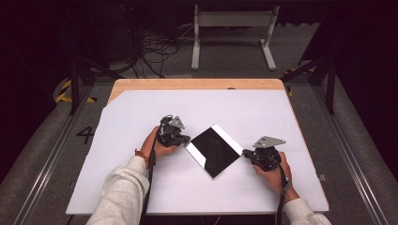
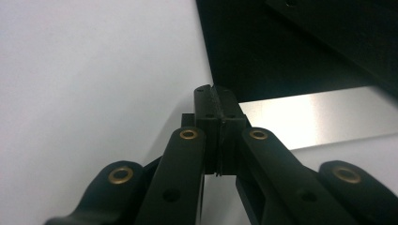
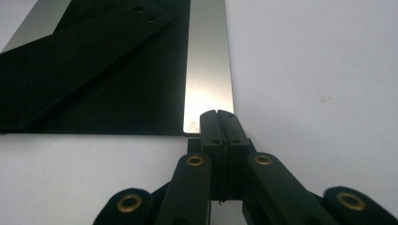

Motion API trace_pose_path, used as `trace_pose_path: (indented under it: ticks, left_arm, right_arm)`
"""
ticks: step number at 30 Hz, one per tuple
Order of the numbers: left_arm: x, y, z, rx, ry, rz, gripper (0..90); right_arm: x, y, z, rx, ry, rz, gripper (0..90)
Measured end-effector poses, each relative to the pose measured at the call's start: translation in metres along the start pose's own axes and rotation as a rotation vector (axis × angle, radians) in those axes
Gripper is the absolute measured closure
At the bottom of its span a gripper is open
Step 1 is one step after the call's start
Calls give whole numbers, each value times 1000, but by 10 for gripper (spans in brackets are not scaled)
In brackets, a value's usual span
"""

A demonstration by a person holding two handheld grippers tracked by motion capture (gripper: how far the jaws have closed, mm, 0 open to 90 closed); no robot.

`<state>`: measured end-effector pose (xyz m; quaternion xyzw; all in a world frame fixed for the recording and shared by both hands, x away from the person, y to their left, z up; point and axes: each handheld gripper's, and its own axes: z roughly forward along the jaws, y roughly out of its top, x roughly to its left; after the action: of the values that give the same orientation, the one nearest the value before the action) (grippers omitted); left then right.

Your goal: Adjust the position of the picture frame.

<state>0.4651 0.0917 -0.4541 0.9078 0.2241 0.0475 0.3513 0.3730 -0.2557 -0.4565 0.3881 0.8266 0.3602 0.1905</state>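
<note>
A black square plate [image 1: 215,151] with a silver strip along two opposite edges lies flat on the white sheet [image 1: 141,183], turned like a diamond. My left gripper [image 1: 186,139] is shut, its tips at the plate's left corner. In the left gripper view the shut tips [image 2: 216,91] meet the corner where the dark plate [image 2: 281,47] joins its silver strip [image 2: 319,117]. My right gripper [image 1: 246,153] is shut too, tips at the plate's right corner. The right gripper view has the closed tips [image 3: 218,115] at the end of a silver strip [image 3: 209,61]. Nothing sits between either pair of jaws.
The white sheet covers most of a wooden table [image 1: 197,84]; its bare wood shows at the far edge. Beyond the table stand a white metal frame [image 1: 232,33] and loose cables [image 1: 157,51] on the floor. Both forearms come in from the near edge.
</note>
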Motion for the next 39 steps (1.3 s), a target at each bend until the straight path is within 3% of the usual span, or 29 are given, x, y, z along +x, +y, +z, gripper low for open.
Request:
trace_pose_path:
  ticks: [8,14,19,21,24,25,26,27,29,30,33,36,39]
  left_arm:
    - [-10,-13,-10,12,-31,21,899]
    - [-25,-21,-17,19,-17,65,899]
    - [-33,-25,-20,25,-29,67,899]
    - [-38,-26,-21,28,-39,67,899]
    - [-46,-25,-25,30,-29,97,899]
    - [-48,-25,-26,20,-59,91,898]
    - [-52,-26,-24,13,-145,87,879]
    - [-58,-25,-21,0,-139,112,869]
    - [-74,-19,-19,27,-60,193,867]
    - [-80,-16,-20,14,-77,206,849]
    - [-79,-16,-23,1,-47,198,854]
    - [-70,-23,-30,-28,-24,151,854]
    - [-61,-27,-36,-51,8,119,856]
  right_arm:
    - [-6,11,12,-2,-10,1,900]
    - [-8,19,23,-14,-11,-12,900]
    - [-6,22,26,-18,-9,-20,900]
    - [-5,22,26,-41,19,-19,900]
    - [2,25,26,-31,4,-52,900]
    - [2,25,26,-32,23,-50,900]
    - [3,25,26,-31,20,-48,900]
    - [3,25,26,-25,17,-50,900]
    - [4,24,26,-17,11,-57,900]
    - [3,22,26,-14,11,-57,900]
    - [4,21,26,-19,9,-50,900]
    - [7,21,26,-17,-3,-60,900]
    - [11,18,23,-16,20,-78,900]
